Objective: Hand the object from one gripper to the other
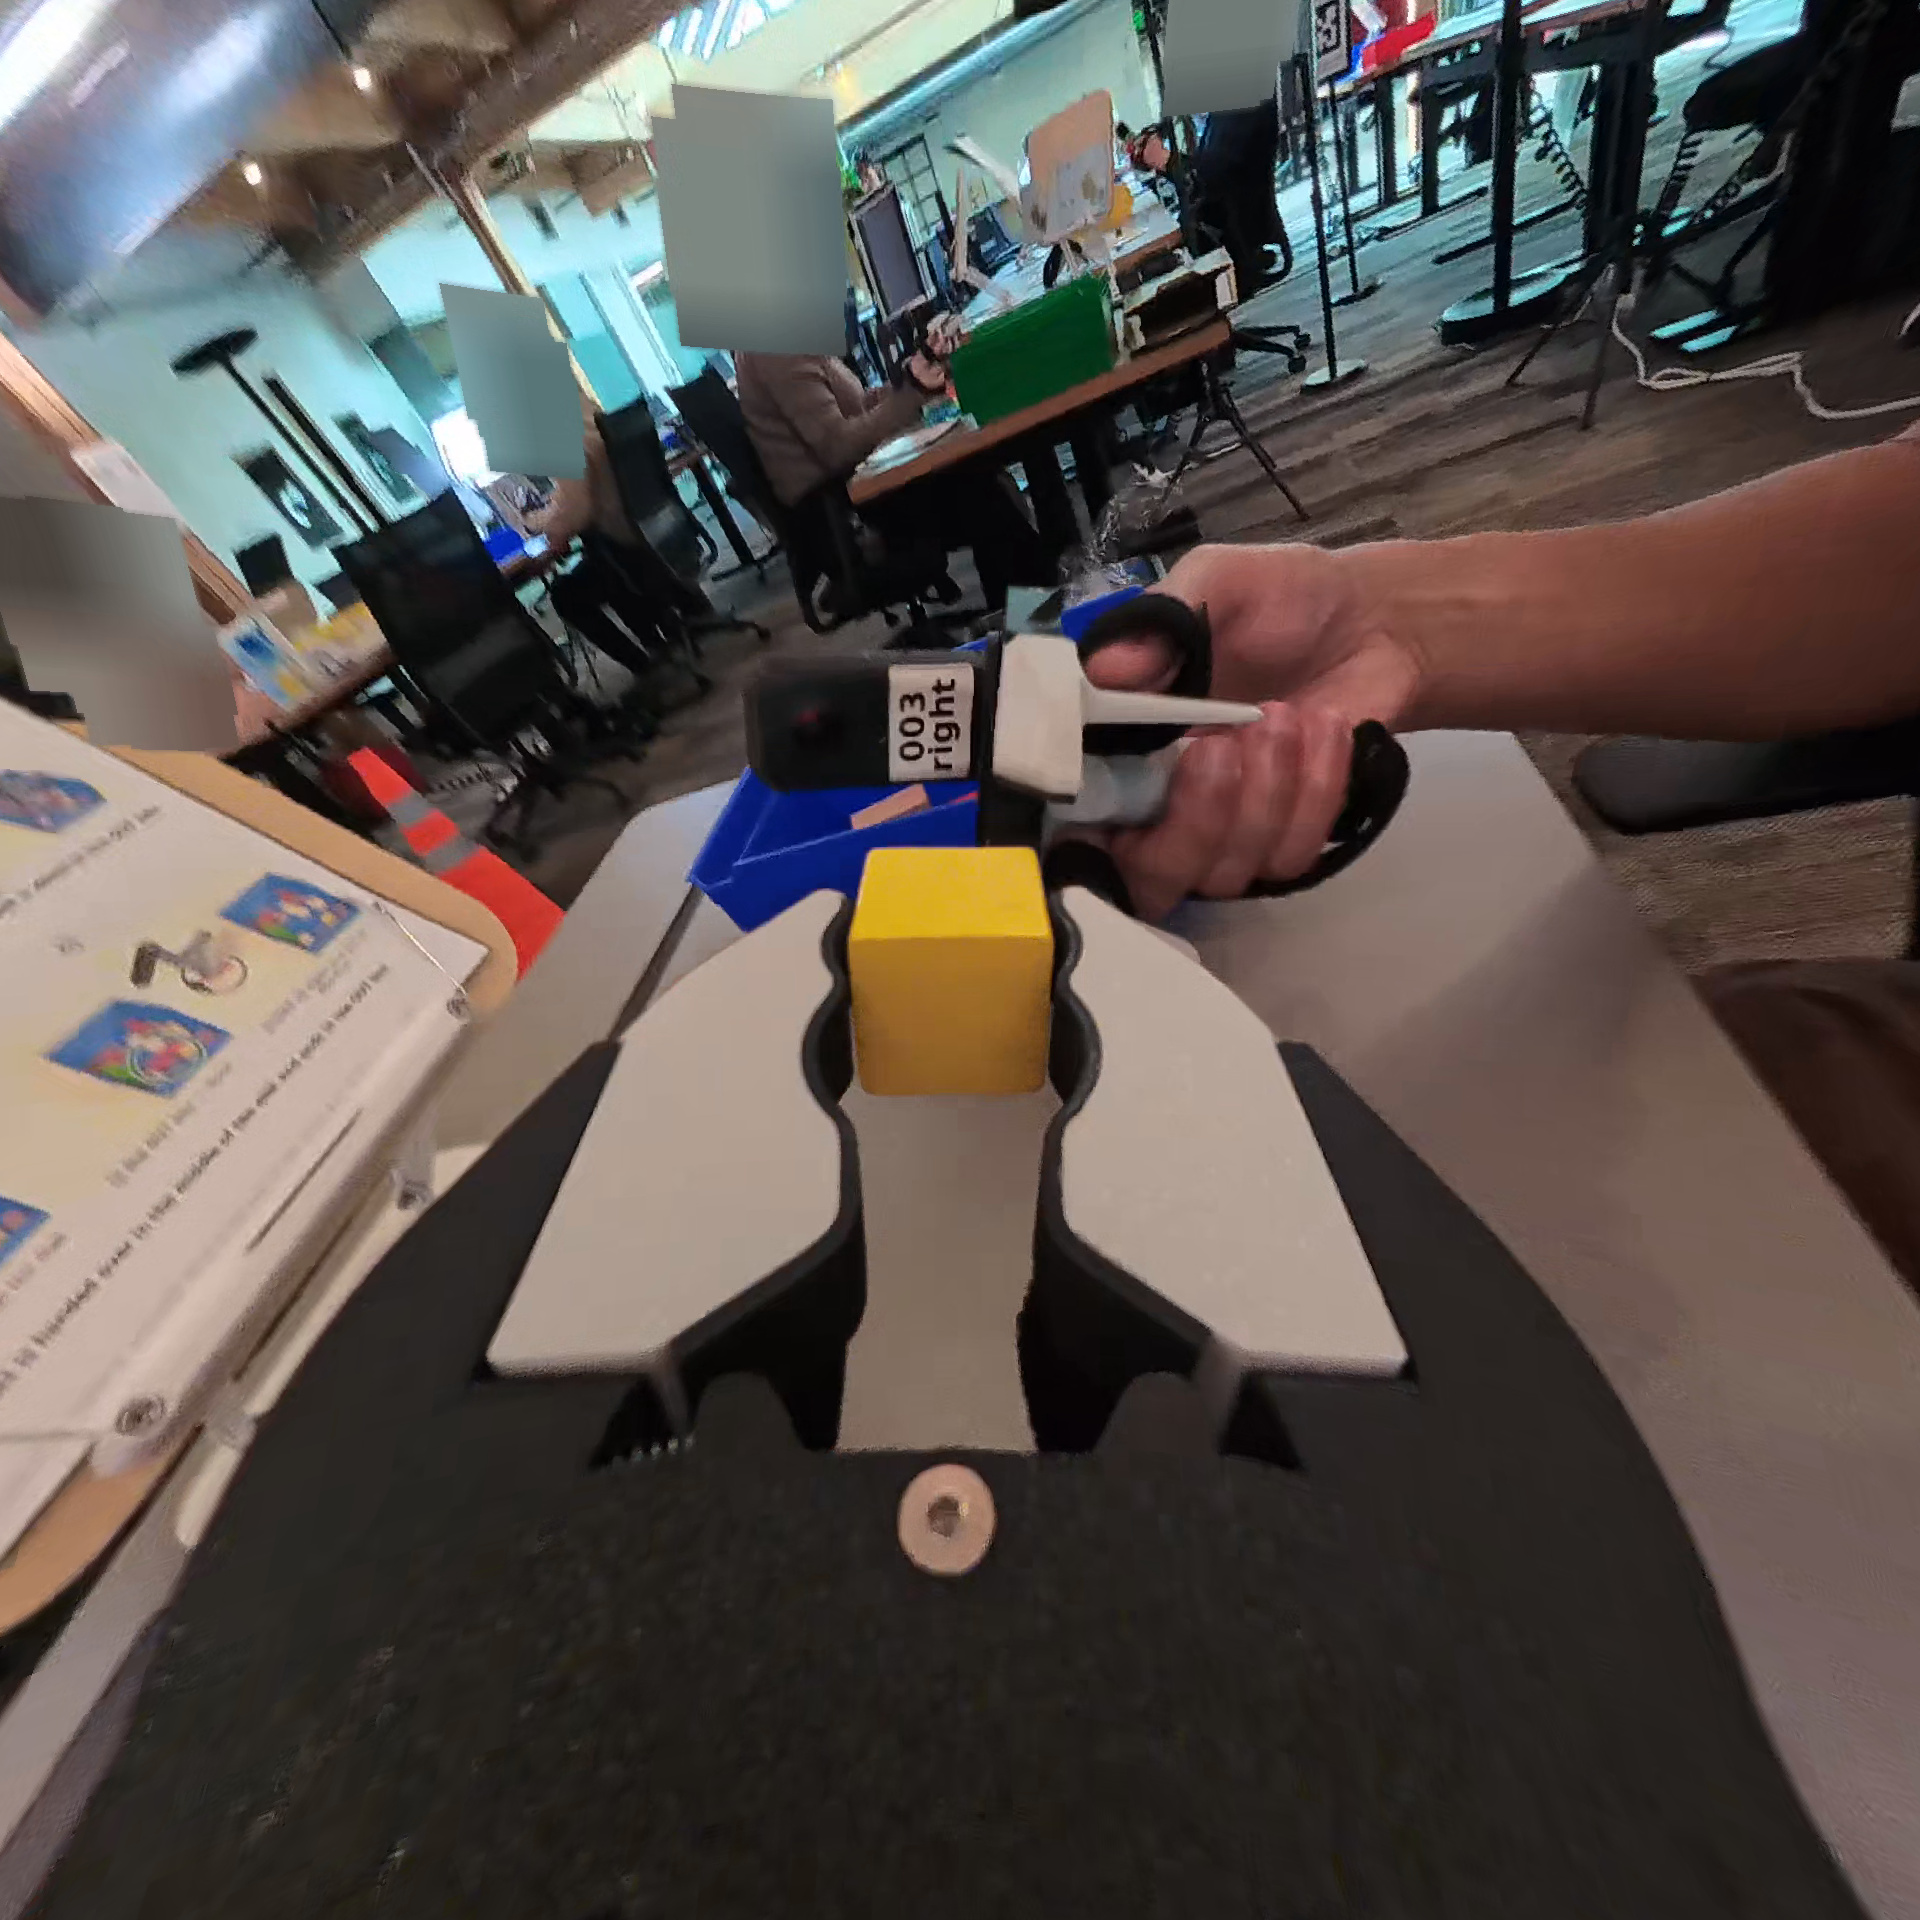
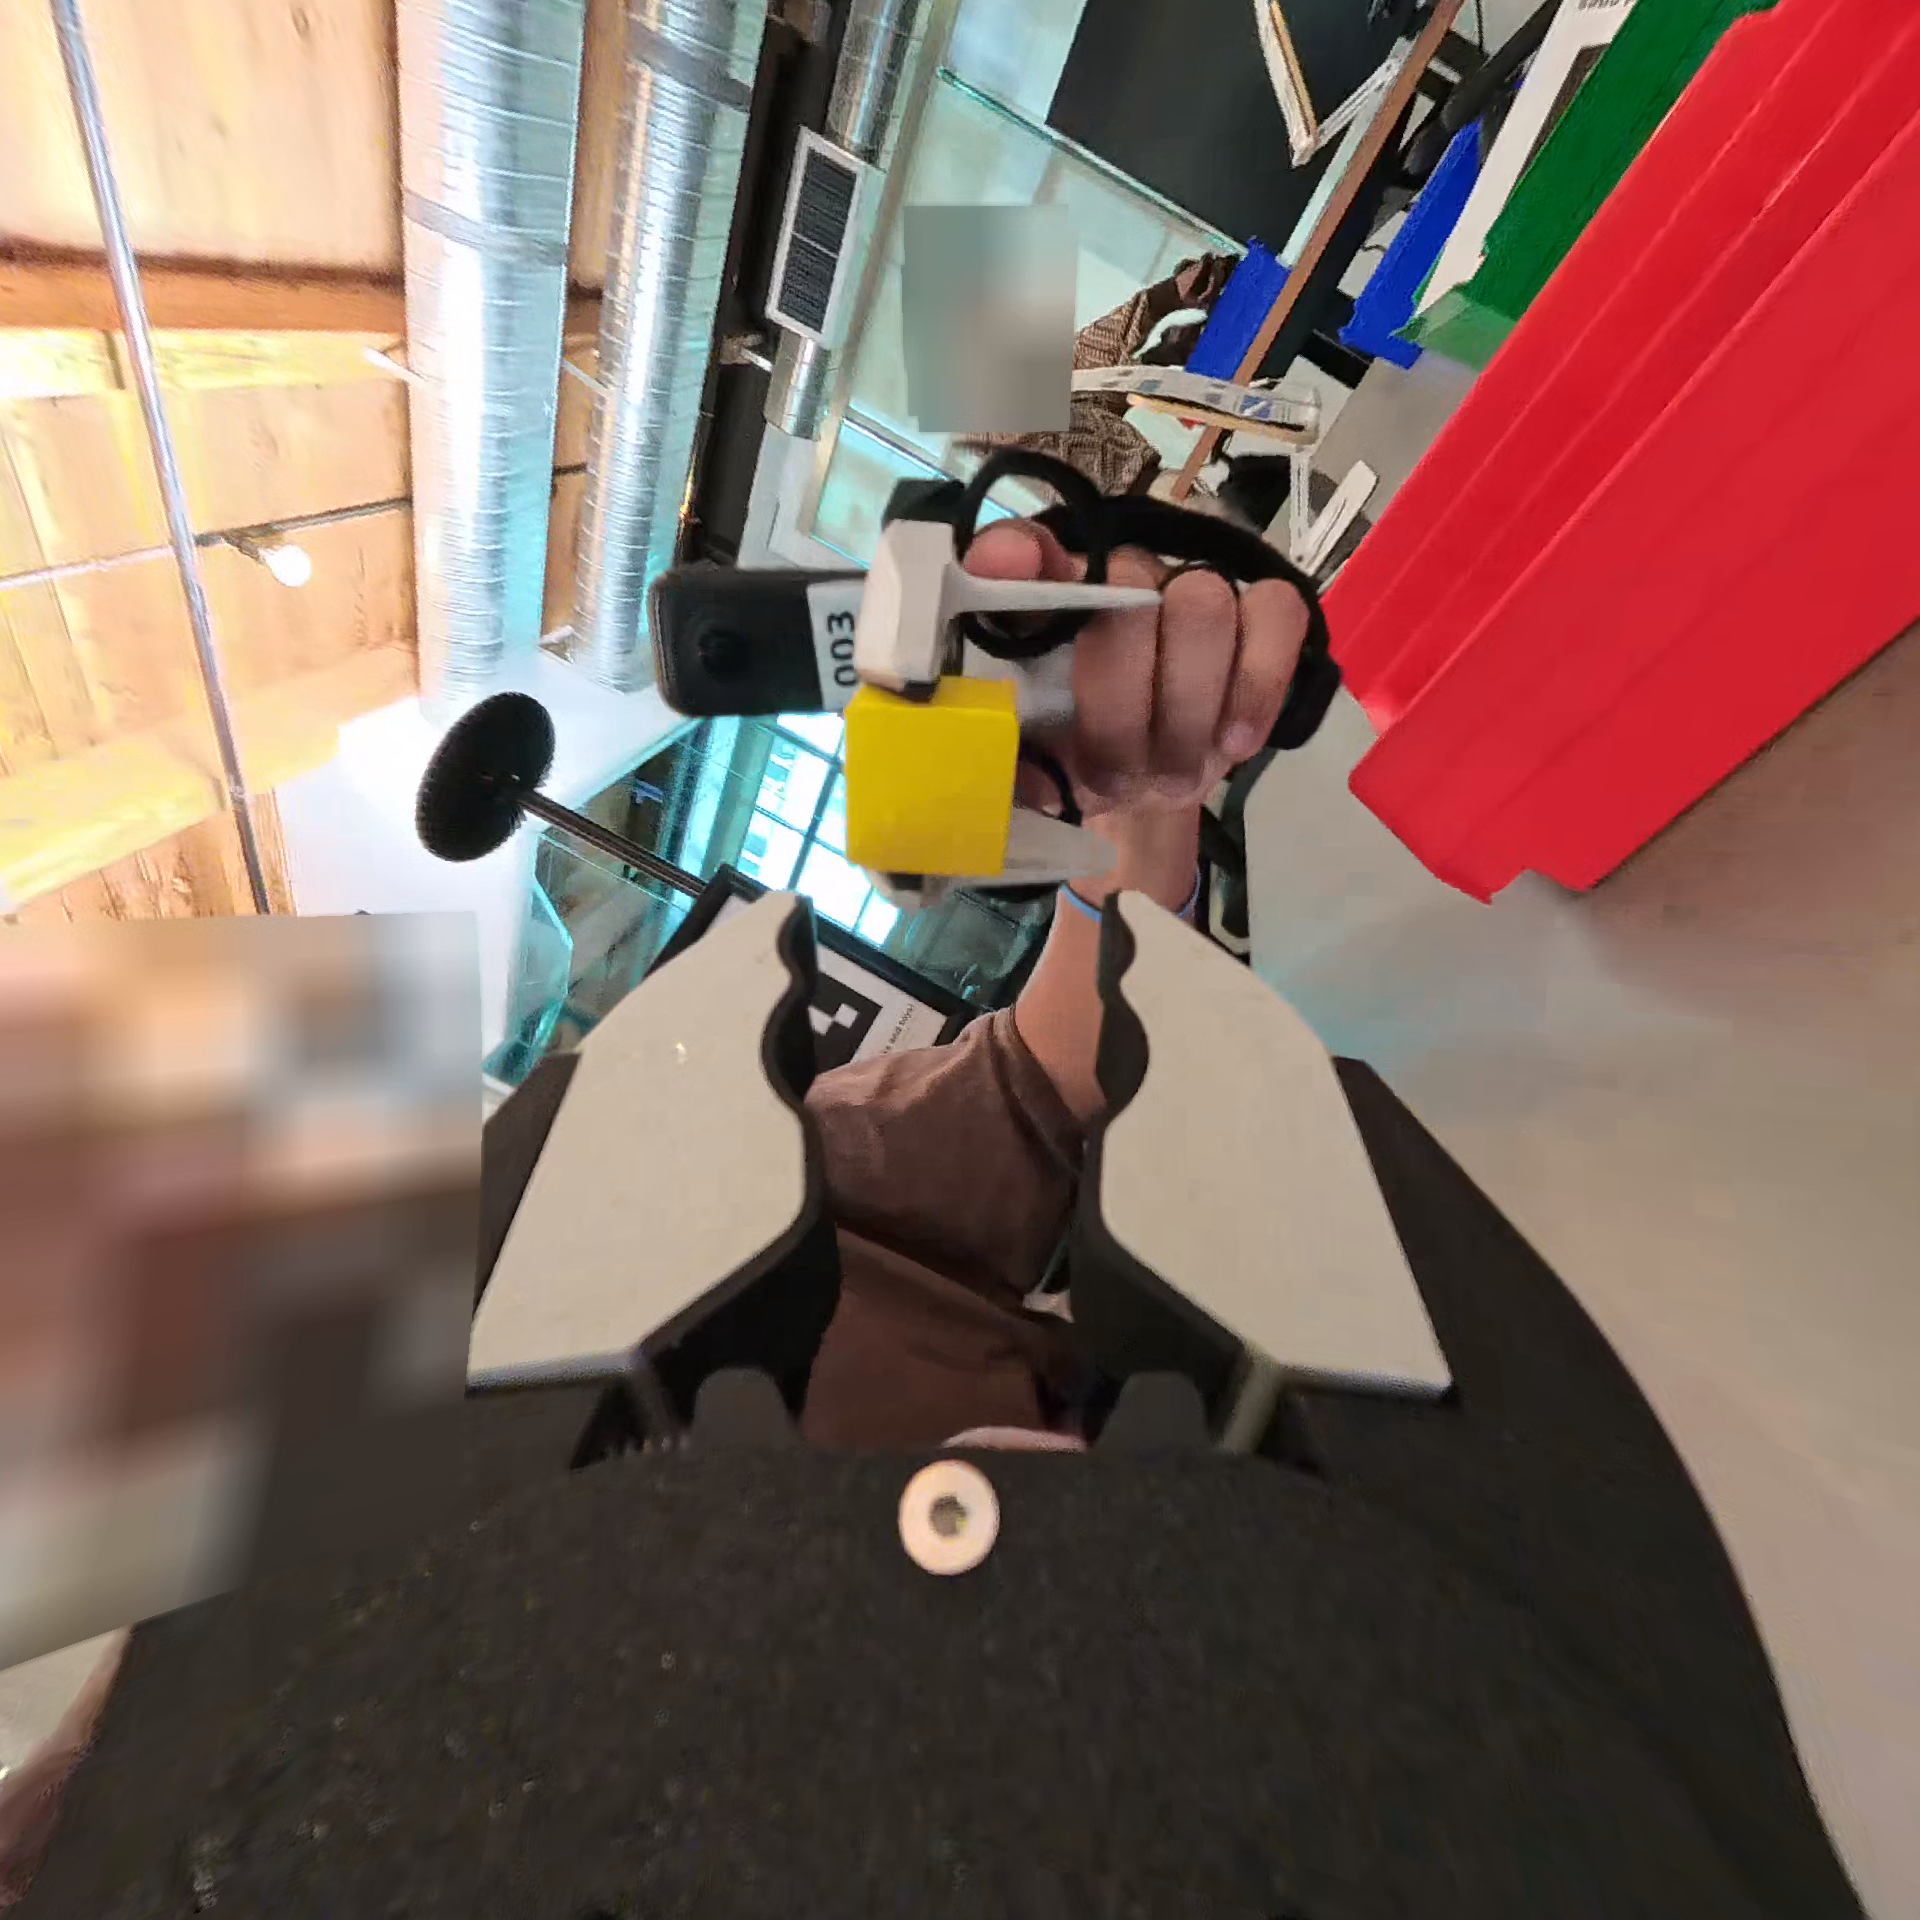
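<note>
Your left gripper (image 1: 951, 971) is clenched on the solid yellow cube-shaped block (image 1: 948, 971) — its grey fingertips (image 1: 764, 997) press the block's two side faces, and the block sits at the very tips, lifted above the pale grey tabletop (image 1: 1455, 935). Your right gripper (image 2: 951, 961) is released, its two grey fingers spread with nothing between them, and it points at the yellow block from just short of it — not touching. In the left wrist view, the right gripper's black camera body shows just behind the block, held in your right hand (image 1: 1247, 727). Behind the block lies an open blue plastic bin (image 1: 790, 842) on the tabletop. Left of the block stands a laminated instruction sheet (image 1: 208, 1091).
</note>
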`<action>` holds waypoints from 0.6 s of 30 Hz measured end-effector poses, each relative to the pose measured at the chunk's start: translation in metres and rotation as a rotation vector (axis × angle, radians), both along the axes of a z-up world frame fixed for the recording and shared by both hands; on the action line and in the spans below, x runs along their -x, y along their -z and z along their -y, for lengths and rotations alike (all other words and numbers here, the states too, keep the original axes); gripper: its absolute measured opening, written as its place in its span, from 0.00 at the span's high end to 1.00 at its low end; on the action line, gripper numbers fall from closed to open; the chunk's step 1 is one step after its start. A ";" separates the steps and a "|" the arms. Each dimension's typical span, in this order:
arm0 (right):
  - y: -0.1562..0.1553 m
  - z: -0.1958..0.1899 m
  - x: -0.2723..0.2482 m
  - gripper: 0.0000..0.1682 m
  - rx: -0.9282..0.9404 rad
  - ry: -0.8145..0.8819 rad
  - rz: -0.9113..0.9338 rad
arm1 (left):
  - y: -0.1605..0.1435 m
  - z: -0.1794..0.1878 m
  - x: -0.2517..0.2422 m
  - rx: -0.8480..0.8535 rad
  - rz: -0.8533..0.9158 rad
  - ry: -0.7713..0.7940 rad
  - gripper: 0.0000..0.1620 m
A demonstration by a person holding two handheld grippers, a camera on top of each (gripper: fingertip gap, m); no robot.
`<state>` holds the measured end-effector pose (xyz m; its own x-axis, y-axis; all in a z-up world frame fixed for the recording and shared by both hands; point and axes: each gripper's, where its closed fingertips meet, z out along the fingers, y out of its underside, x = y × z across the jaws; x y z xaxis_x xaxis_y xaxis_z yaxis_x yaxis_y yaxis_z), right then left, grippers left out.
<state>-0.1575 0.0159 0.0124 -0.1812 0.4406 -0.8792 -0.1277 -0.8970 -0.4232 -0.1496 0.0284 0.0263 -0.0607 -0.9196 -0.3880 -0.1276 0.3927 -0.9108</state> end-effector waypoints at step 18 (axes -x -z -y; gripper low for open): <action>0.022 -0.004 -0.012 0.81 -0.009 0.061 0.080 | 0.037 0.014 -0.021 -0.078 -0.122 -0.066 0.79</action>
